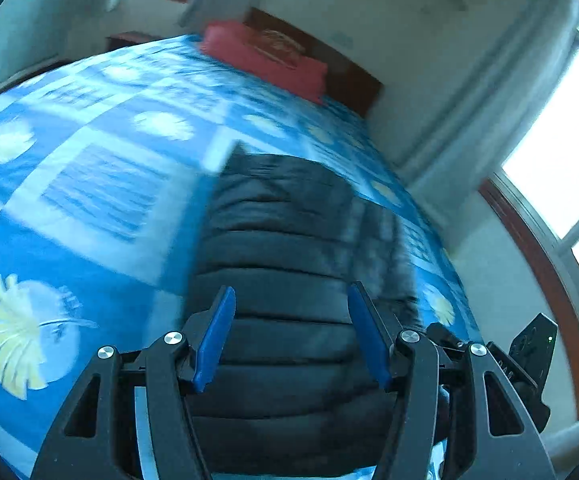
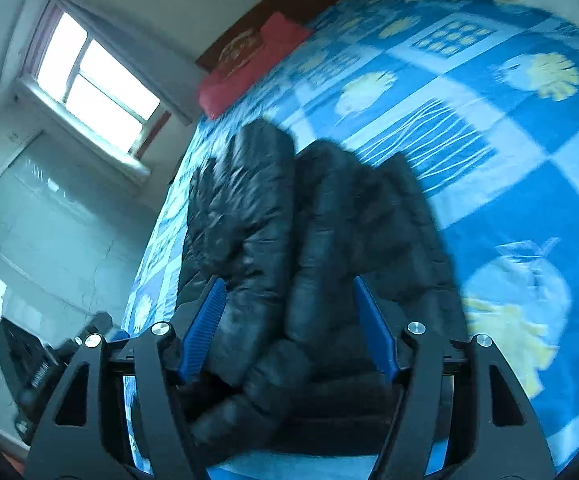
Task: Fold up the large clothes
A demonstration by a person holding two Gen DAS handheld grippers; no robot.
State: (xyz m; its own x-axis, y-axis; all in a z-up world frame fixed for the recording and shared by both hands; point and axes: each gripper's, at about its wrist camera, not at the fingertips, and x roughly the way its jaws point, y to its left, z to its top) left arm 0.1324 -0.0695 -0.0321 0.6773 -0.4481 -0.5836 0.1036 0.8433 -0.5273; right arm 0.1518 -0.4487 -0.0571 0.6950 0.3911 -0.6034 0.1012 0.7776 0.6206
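A black quilted puffer jacket [image 1: 289,220] lies lengthwise on a bed covered by a blue patterned sheet [image 1: 89,208]. My left gripper [image 1: 290,292] hovers over the jacket's near end, open, its blue pads apart and not pressing the fabric. In the right wrist view the jacket [image 2: 329,220] shows two padded lengths side by side, one folded over the body. My right gripper [image 2: 288,282] hangs above them, open, with nothing held. The right gripper's body [image 1: 529,360] shows at the left view's lower right. Both pictures are blurred.
A red pillow [image 1: 265,60] rests against a dark wooden headboard [image 1: 353,76] at the far end of the bed. Bright windows [image 2: 97,88] and a pale wall run along the bed's side near the jacket. The blue sheet [image 2: 509,140] stretches wide on the other side.
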